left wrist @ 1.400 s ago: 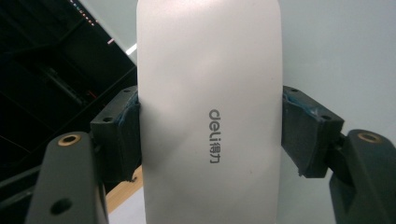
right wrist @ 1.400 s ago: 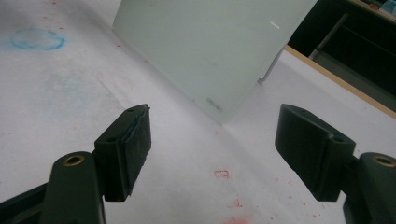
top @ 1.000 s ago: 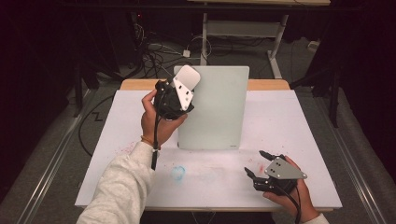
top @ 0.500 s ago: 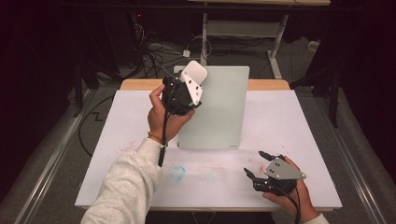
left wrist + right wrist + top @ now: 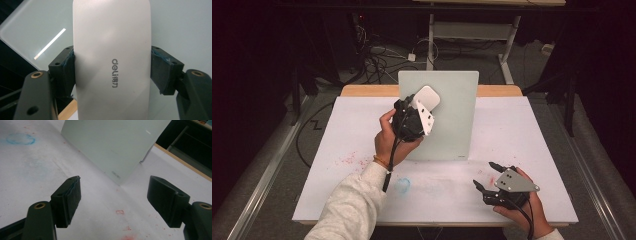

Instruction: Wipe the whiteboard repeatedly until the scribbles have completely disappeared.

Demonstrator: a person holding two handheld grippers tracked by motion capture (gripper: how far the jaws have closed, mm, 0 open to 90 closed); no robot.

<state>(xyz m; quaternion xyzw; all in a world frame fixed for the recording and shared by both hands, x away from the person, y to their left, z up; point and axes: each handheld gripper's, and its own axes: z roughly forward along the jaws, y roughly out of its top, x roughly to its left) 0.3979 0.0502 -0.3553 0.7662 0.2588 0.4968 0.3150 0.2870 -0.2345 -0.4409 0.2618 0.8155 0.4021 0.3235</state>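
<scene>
A white eraser marked "deli" [image 5: 112, 60] is clamped between the jaws of my left gripper [image 5: 112, 70], which is shut on it. In the high view that gripper [image 5: 417, 112] is raised over the left part of a pale glass board [image 5: 452, 120], with the eraser [image 5: 427, 97] pointing up and right. The board lies on the white table [image 5: 337, 135] and reaches its far edge. My right gripper [image 5: 487, 177] rests low at the table's front right, open, with nothing between its jaws [image 5: 113, 200]. The board's near corner [image 5: 117, 147] lies ahead of it.
A blue scribbled ring [image 5: 402, 185] marks the table near the front, also seen as a blue ring [image 5: 20, 139] from the right gripper. Red smudges [image 5: 349, 159] dot the left of the table. Cables and desk legs lie on the dark floor beyond.
My left gripper, with the eraser in it, has moved to the right and a little nearer, so it hangs over the board's left part. The right gripper has stayed still.
</scene>
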